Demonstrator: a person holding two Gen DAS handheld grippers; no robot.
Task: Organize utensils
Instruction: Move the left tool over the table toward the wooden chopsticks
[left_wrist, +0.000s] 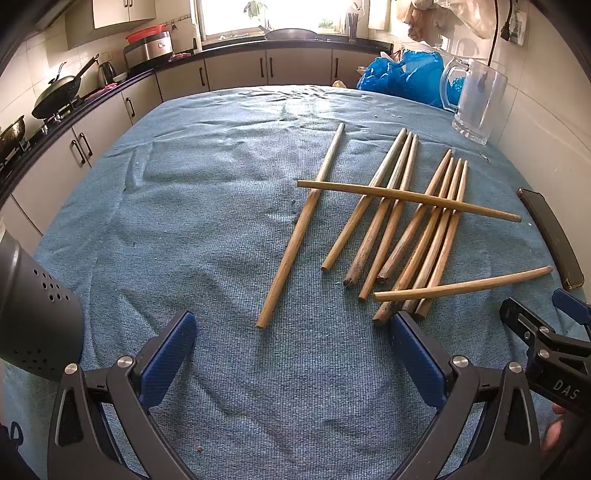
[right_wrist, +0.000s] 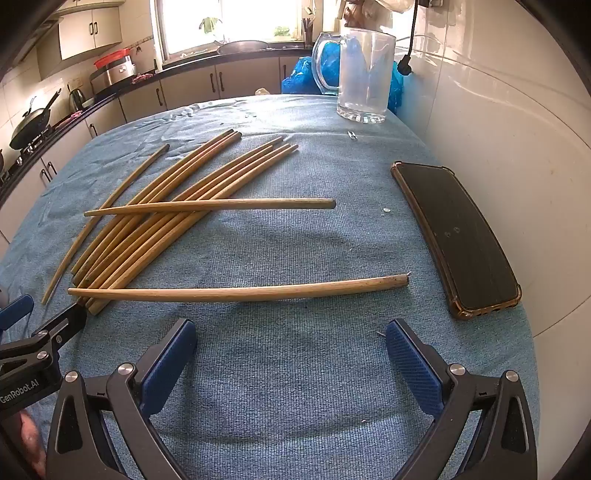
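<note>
I hold my left claw (left_wrist: 293, 343) and right claw (right_wrist: 291, 345) wide apart above the table (left_wrist: 184, 221); chopsticks (left_wrist: 402, 221) lie ahead, untouched.

Ten wooden chopsticks (left_wrist: 384, 221) flat on blue cloth (left_wrist: 207, 221), two crossing the rest.

Left gripper (left_wrist: 293, 354) is wide open, blue pads (left_wrist: 168, 354) far apart, nothing btwn them. Right gripper (right_wrist: 291, 356) is wide open too, holding nothing. Both sit low, side by side, pointing fwd.
</note>
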